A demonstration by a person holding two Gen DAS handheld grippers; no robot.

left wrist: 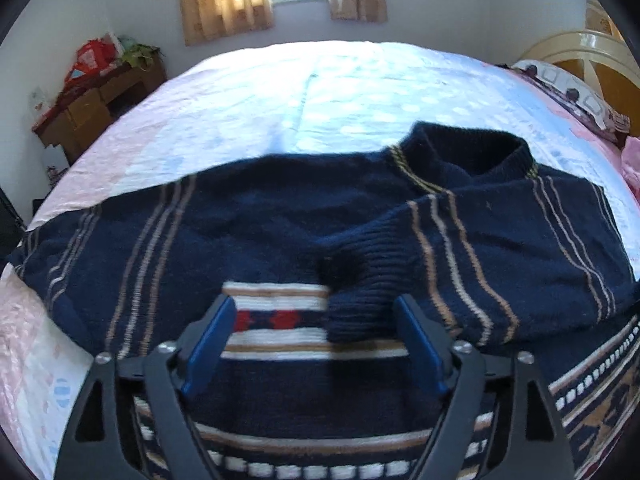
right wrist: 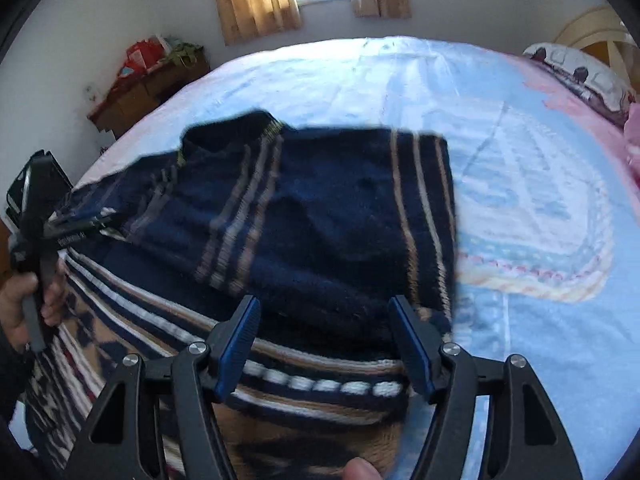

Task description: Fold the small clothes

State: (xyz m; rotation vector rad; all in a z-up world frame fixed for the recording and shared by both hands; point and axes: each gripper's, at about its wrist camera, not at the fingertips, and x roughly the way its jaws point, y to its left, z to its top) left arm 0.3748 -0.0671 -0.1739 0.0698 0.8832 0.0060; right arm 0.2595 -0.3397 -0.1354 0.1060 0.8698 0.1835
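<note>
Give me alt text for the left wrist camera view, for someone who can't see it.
A navy striped sweater lies spread on a pale bedspread, one sleeve folded across its chest. The left tongs hover open just above the sleeve's ribbed cuff. Curtains frame a bright window behind.

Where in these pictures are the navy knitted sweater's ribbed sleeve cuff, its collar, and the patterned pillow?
Navy ribbed sleeve cuff (left wrist: 360, 300): left wrist view, on the ribbing near the cuff's end.
Navy knitted collar (left wrist: 476, 148): left wrist view, on the back rim of the neck opening.
Patterned pillow (right wrist: 576, 72): right wrist view, on its upper face.
</note>
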